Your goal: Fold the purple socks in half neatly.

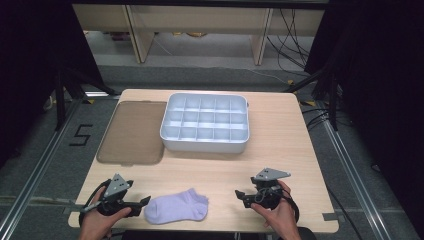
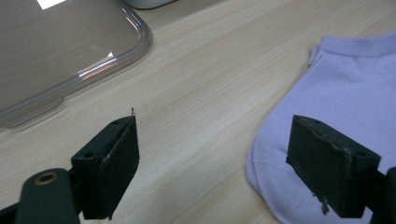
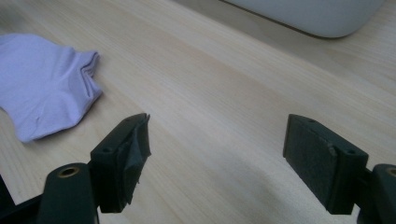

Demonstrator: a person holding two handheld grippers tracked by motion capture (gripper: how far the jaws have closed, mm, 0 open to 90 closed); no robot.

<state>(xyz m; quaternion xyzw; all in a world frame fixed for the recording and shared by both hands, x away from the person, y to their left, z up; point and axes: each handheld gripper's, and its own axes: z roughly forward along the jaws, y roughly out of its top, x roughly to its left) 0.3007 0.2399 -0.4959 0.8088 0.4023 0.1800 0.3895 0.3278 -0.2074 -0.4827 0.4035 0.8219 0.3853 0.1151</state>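
Note:
A pale lilac ankle sock (image 1: pixel 176 206) lies flat near the table's front edge, between my two grippers. My left gripper (image 1: pixel 141 204) is open just to the sock's left; in the left gripper view its right jaw sits over the sock's (image 2: pixel 341 98) edge and the left jaw over bare wood. My right gripper (image 1: pixel 241 195) stands open to the sock's right, some way off, with only wood between its jaws; the sock (image 3: pixel 44 84) shows at the left of the right gripper view.
A white organizer box (image 1: pixel 205 123) with several small compartments stands at the table's middle back. Its smoky translucent lid (image 1: pixel 133 132) lies flat to the left of it. The table (image 1: pixel 280 160) is light wood; black curtains hang at both sides.

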